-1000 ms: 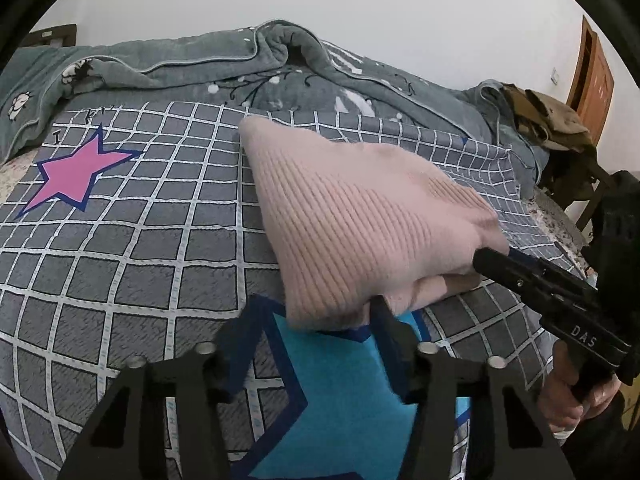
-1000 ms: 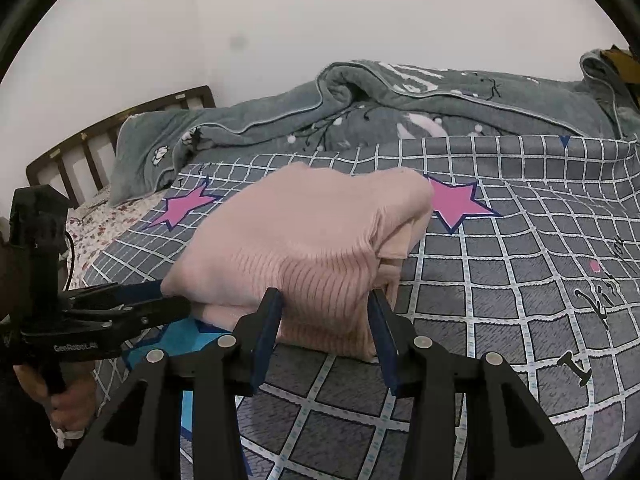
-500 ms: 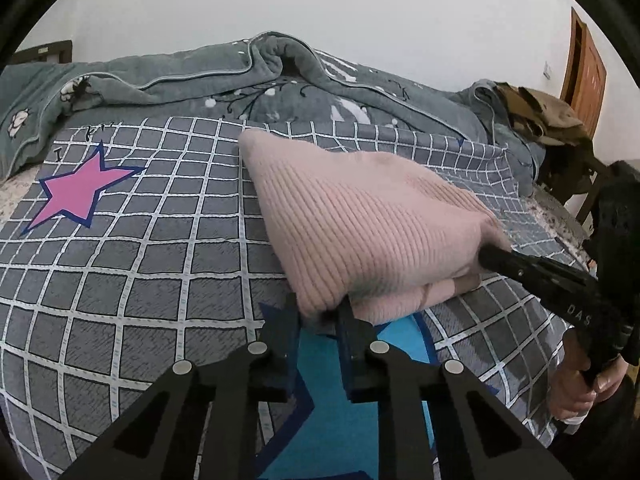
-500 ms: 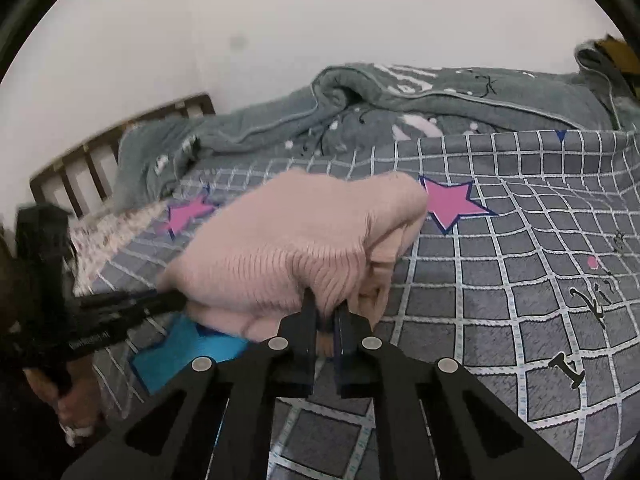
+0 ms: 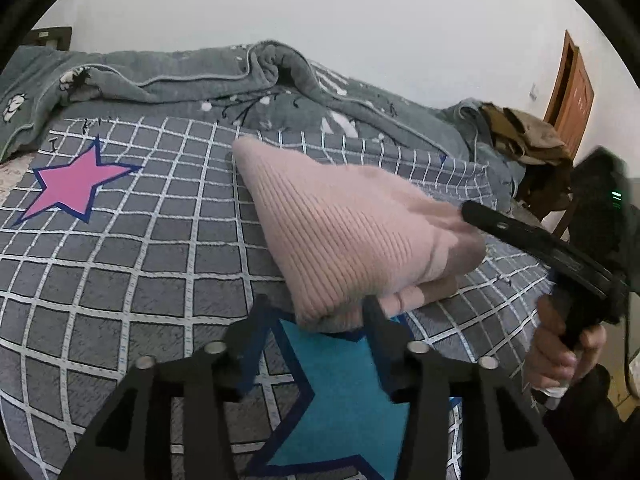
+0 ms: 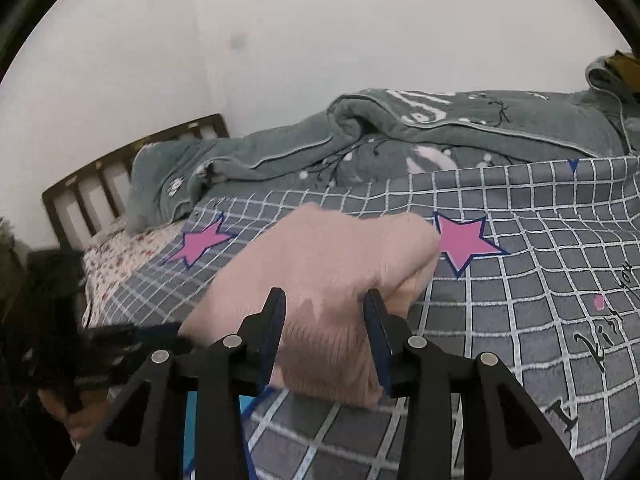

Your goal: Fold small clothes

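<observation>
Both grippers stand open at the near edge of a folded pink ribbed sweater [image 5: 348,236], so the step in hand looks like setting or releasing the fold. To do it well, each tool should back straight out along its own fingers, low and slow, so the rough knit does not catch a fingertip and drag the top layer off the one beneath. A light press on the near edge would help flatten the bundle, which sits puffed up

In the left wrist view the left gripper [image 5: 314,322] is spread wide at lower centre, holding nothing; its right finger touches or just overlaps the sweater's near corner. In the right wrist view the right gripper [image 6: 326,312] is also wide open, its fingers straddling the near end of the sweater [image 6: 320,280] without clamping it

The sweater lies mid-frame on the grey checked bedsheet [image 5: 120,264], partly over a blue star [image 5: 340,392] printed there. It is a thick, soft wedge of several layers, with a paler edge showing at its lower right. A grey-green blanket [image 5: 180,76] is heaped well behind it
</observation>
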